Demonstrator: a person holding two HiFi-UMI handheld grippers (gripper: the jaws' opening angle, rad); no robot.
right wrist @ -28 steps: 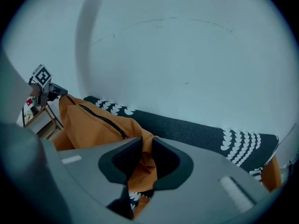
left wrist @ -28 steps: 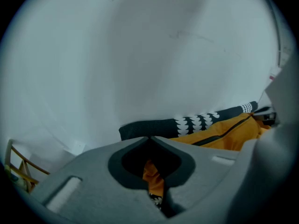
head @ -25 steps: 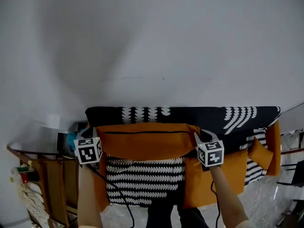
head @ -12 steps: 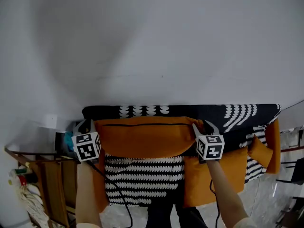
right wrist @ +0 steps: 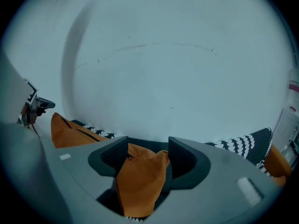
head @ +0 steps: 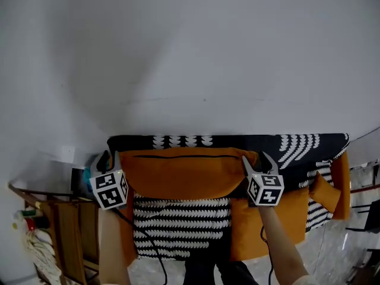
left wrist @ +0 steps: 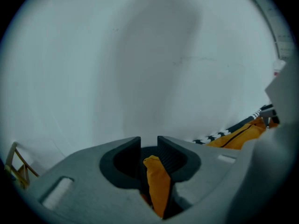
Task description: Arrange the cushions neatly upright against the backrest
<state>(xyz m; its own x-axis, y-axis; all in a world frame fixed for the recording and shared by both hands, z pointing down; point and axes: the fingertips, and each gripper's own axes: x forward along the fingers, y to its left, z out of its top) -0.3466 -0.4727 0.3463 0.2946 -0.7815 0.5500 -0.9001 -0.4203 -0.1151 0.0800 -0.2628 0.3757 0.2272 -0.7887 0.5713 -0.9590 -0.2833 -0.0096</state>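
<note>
We have the big orange cushion point(head: 181, 172) by its two top corners, so it stands up against the backrest point(head: 237, 141). The left gripper point(head: 108, 157) has just been opening a little, and a thin bit of corner sits loose between its jaws. The right gripper point(head: 260, 161) has just been opening wider, with a fat corner between its jaws, not squeezed. The wall point(head: 190, 52) is right behind the backrest, so our room to pull away is up and back toward us.
</note>
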